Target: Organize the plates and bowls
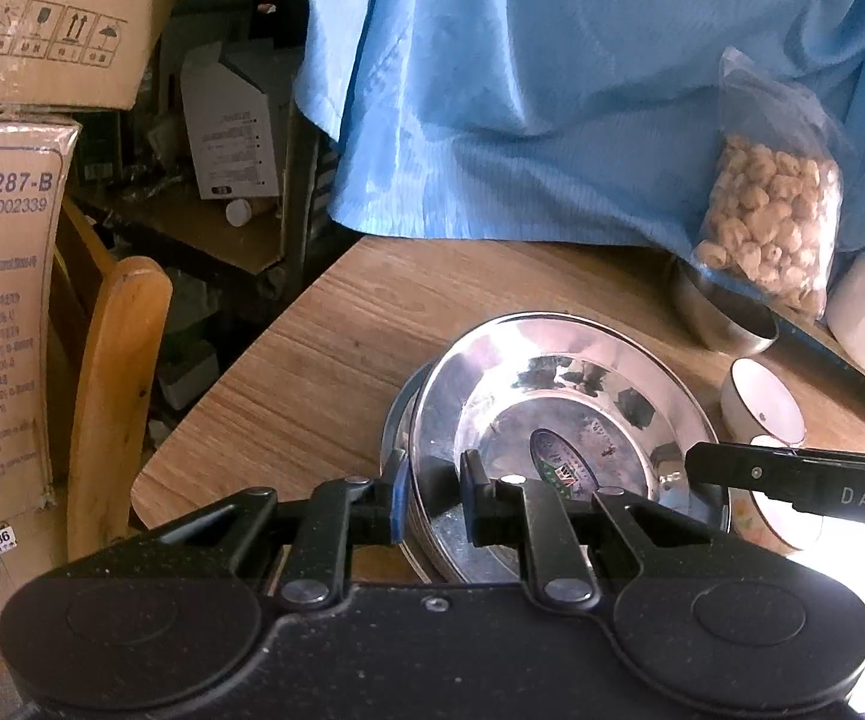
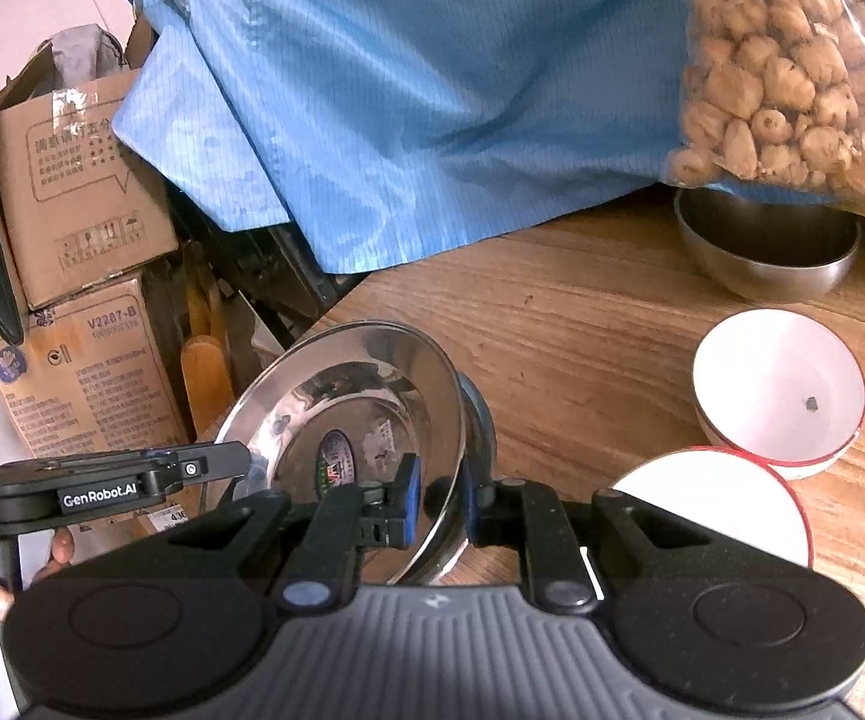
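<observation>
A: Where is the steel plate (image 1: pixel 558 414) sitting, and what are the tools doing?

B: It is resting over a second metal piece (image 1: pixel 399 414), a grey rim showing under its left edge, near the front left corner of the worktop (image 1: pixel 324 330). The left tool (image 1: pixel 435 498) is clamping the plate's near left rim, one blue-padded finger outside, one inside. The right tool (image 2: pixel 441 501) is clamping the near right rim the same way. Both are nearly closed on thin metal.

A: Handling judgement?

B: Stiff, light, polished, so probably slippery at the pads. The flared rim is the only sensible hold; the bowl of the plate is offering nothing to pinch. Two opposite rim grips are keeping it from swinging. In the right wrist view it is looking tilted, though the lens may be exaggerating.

A: Risks nearby?

B: Two white bowls with red rims (image 2: pixel 780 387) are sitting just right of the plate, likely ceramic and chippable. A steel bowl (image 2: pixel 768 246) is standing farther back, with a bag of snacks (image 2: pixel 792 66) leaning above it. I am judging the plate should stay level and clear of the white bowls.
</observation>
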{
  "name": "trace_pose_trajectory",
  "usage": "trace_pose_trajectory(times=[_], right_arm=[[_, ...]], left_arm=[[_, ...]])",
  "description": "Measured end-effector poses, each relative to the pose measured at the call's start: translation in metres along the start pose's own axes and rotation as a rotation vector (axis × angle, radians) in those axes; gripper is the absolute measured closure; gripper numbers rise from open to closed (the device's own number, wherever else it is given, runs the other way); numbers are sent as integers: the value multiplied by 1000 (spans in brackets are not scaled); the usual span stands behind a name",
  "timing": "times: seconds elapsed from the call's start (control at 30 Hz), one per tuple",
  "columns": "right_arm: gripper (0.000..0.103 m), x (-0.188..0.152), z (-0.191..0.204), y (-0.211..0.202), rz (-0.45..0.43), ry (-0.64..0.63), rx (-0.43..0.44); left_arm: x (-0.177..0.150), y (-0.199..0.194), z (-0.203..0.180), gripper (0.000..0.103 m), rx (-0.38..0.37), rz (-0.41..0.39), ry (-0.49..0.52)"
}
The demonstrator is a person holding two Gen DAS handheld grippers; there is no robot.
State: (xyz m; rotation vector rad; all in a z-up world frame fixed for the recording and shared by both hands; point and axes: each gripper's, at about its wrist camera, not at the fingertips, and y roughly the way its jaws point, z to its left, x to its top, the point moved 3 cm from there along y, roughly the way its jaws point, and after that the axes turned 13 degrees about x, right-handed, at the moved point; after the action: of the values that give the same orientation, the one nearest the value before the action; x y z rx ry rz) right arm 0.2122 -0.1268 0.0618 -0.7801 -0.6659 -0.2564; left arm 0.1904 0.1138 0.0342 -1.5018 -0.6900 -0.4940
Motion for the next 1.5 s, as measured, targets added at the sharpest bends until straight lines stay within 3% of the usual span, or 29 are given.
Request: trace_pose_trajectory(times=[1.0,1.3,1.5], right_arm=[[80,-2,-1,8,25,-19,-7],[77,-3,3,11,27,-63,-38],[71,-3,1,10,23,-67,-34]], left_arm=[[4,2,-5,83,8,11,48],[3,-4,-9,76,16,-30,68],[5,-8,-10,64,24,-52,75]])
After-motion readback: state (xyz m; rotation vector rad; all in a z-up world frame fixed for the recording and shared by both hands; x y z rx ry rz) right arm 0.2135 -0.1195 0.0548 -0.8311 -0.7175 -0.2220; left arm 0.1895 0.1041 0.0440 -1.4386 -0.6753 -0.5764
